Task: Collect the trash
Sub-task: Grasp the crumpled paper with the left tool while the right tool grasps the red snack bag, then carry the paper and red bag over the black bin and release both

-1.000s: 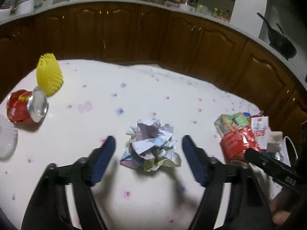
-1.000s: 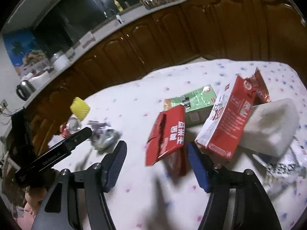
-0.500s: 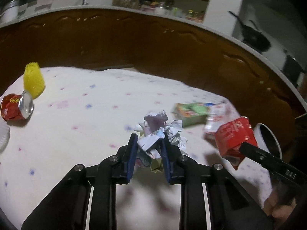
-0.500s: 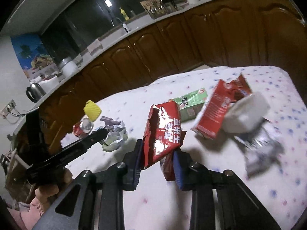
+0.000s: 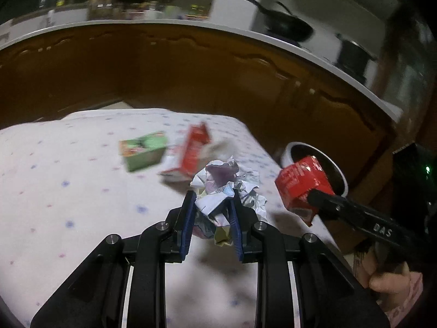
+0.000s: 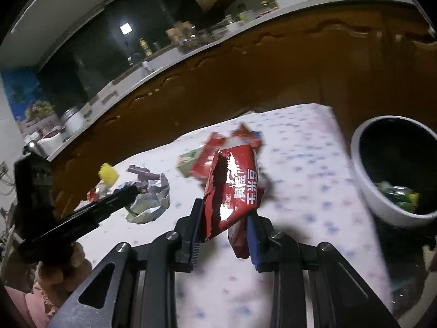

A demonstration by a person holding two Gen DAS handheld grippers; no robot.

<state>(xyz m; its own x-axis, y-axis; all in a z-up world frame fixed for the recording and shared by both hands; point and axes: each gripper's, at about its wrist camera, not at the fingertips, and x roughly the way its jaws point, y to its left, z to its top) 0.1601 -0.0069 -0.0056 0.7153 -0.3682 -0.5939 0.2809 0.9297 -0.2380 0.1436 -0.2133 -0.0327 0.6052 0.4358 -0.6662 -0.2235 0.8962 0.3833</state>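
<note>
White characters "玉米" on red snack wrapper (image 6: pixel 235 188), "DAS" on right gripper (image 5: pixel 314 195) arm

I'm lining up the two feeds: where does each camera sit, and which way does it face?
Left wrist: on the left gripper, looking along its fingers at the paper ball it grips; the right gripper and a hand show at right.
Right wrist: on the right gripper, looking over its red wrapper toward the bin; the left gripper shows at left.
Shared: ball, wrapper, bin, green box, tablecloth.
</note>
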